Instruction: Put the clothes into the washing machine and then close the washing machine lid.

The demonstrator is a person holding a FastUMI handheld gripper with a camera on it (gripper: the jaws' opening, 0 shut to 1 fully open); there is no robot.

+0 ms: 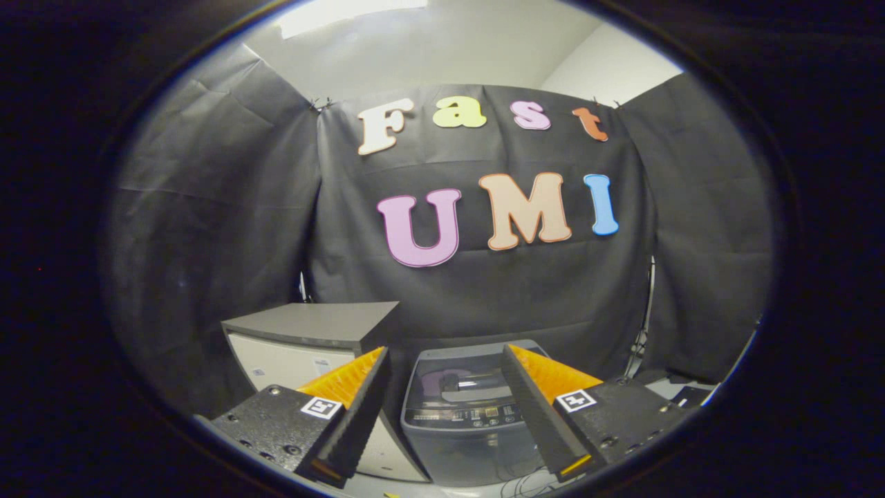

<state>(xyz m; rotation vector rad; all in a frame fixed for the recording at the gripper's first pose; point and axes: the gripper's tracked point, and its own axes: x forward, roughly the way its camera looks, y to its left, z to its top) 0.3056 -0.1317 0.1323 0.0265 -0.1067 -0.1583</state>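
The gripper (446, 360) is held level, looking forward, with its two fingers spread wide and nothing between them. In the gap between the fingers, a little beyond them and lower, stands the washing machine (463, 415), a small grey top-loader. Its lid (473, 380) looks closed and reflects the light, and a panel of buttons runs along the near edge of the top. Just to the left of the machine stands a white cabinet (304, 346) with a dark flat top, its right corner close to the left finger. To the right of the machine there is free room, with some dark objects low by the wall. Cables lie on the floor (525, 484) in front of the machine. Behind everything hangs the black cloth wall (207, 228).
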